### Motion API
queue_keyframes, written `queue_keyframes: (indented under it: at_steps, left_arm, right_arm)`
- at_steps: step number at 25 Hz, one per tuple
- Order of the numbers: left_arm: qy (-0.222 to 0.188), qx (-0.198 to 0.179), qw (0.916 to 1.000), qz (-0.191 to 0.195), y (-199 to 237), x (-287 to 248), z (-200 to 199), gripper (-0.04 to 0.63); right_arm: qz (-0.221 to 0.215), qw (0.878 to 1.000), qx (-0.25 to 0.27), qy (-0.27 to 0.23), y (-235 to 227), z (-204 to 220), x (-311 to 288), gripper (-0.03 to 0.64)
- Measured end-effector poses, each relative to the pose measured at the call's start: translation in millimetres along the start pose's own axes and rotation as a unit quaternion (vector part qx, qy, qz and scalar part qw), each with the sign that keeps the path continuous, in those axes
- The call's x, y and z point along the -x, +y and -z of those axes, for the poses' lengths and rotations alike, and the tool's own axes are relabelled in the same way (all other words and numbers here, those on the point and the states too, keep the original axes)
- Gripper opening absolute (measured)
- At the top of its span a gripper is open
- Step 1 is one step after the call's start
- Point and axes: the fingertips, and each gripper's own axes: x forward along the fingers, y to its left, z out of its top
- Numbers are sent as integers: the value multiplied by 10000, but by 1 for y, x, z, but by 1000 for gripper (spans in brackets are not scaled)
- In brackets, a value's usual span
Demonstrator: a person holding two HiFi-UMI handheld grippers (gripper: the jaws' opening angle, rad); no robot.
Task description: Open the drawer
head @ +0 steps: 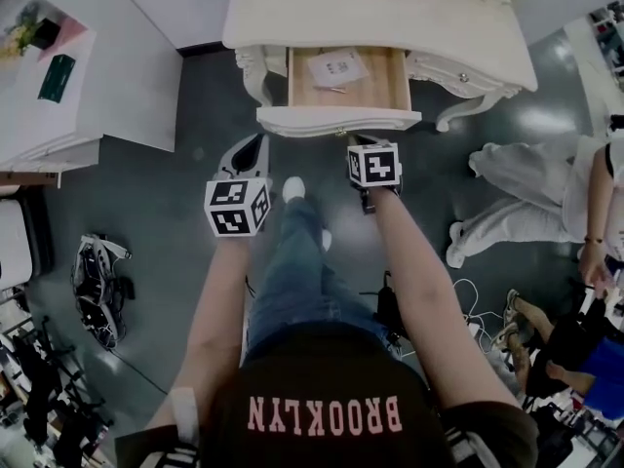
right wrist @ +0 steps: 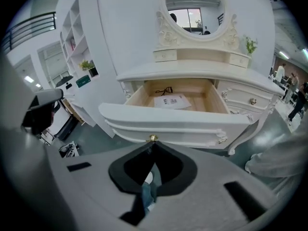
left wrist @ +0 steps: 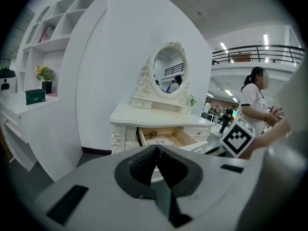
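Observation:
The white drawer (head: 338, 120) of the dressing table (head: 390, 8) stands pulled out, showing its wooden inside with a printed sheet (head: 337, 67). In the right gripper view its curved front (right wrist: 183, 121) carries a small brass knob (right wrist: 153, 138). My right gripper (right wrist: 153, 145) is shut just below and in front of that knob, nothing between its jaws. In the head view it (head: 363, 142) hangs close to the drawer front. My left gripper (head: 253, 146) is a little left of the drawer, also shut and empty (left wrist: 156, 148).
A person in white trousers (head: 526, 188) sits on the floor at the right, near cables (head: 470, 300). A white shelf unit (head: 58, 76) stands at the left, a bag (head: 97, 286) lies on the dark floor. An oval mirror (right wrist: 195, 6) tops the table.

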Motion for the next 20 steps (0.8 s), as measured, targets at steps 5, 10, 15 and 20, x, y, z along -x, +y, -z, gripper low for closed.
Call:
queue_keyframes:
  at_steps: [5, 10, 15, 20]
  left_arm:
    - [-98, -100, 9998, 109, -15, -1, -18, -2]
    - [-256, -189, 9992, 251, -27, -1, -35, -2]
    - [-457, -273, 9978, 386, -39, 6, -56, -2]
    - [-676, -435, 9954, 521, -54, 14, -76, -2]
  right_arm:
    - [-161, 9997, 39, -186, 3, -8, 28, -2]
    - [-256, 9982, 86, -538, 8, -22, 59, -3]
    - [-329, 9939, 175, -1041, 15, -46, 101, -3]
    - [-322, 9866, 384, -1556, 23, -66, 143, -3]
